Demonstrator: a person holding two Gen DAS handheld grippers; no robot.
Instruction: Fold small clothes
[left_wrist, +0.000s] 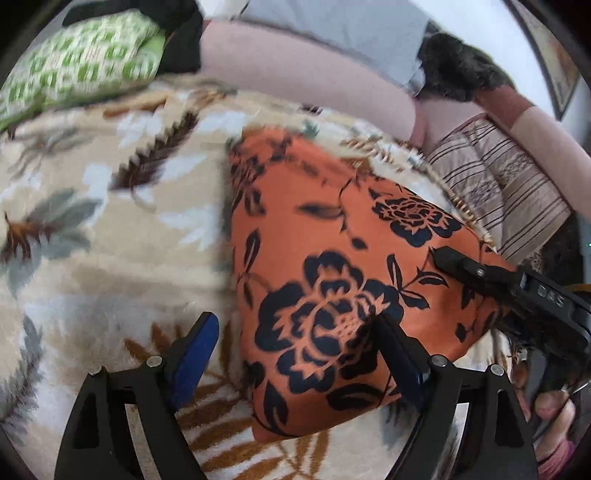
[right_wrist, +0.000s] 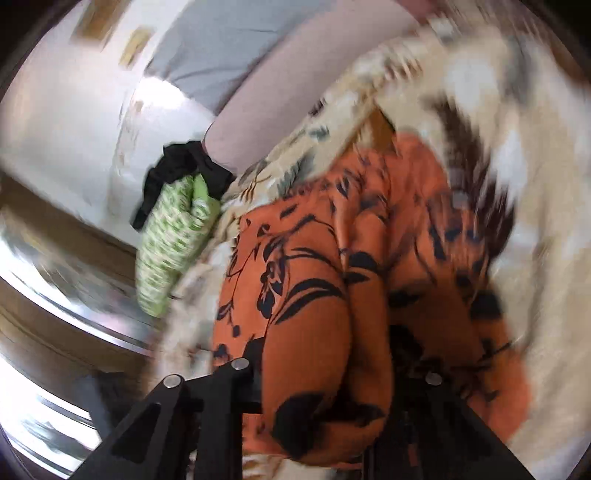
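Observation:
An orange garment with black flowers (left_wrist: 332, 258) lies folded on a beige floral blanket (left_wrist: 110, 229). My left gripper (left_wrist: 295, 350) is open above the garment's near corner, its blue-padded fingers (left_wrist: 195, 350) standing wide apart and one of them over the cloth. From the right, my right gripper (left_wrist: 443, 256) comes in with its black tip at the garment's right edge. In the right wrist view the orange garment (right_wrist: 314, 277) is bunched up and pinched between the fingers of the right gripper (right_wrist: 332, 362), and cloth drapes over them and hides the pads.
A green patterned cloth (left_wrist: 81, 66) and a black garment (left_wrist: 181, 40) lie at the blanket's far left. Behind runs a pink sofa back (left_wrist: 295, 74) with a dark furry thing (left_wrist: 461, 70). A striped cushion (left_wrist: 498, 184) sits at the right. A hand (left_wrist: 554, 410) holds the right gripper.

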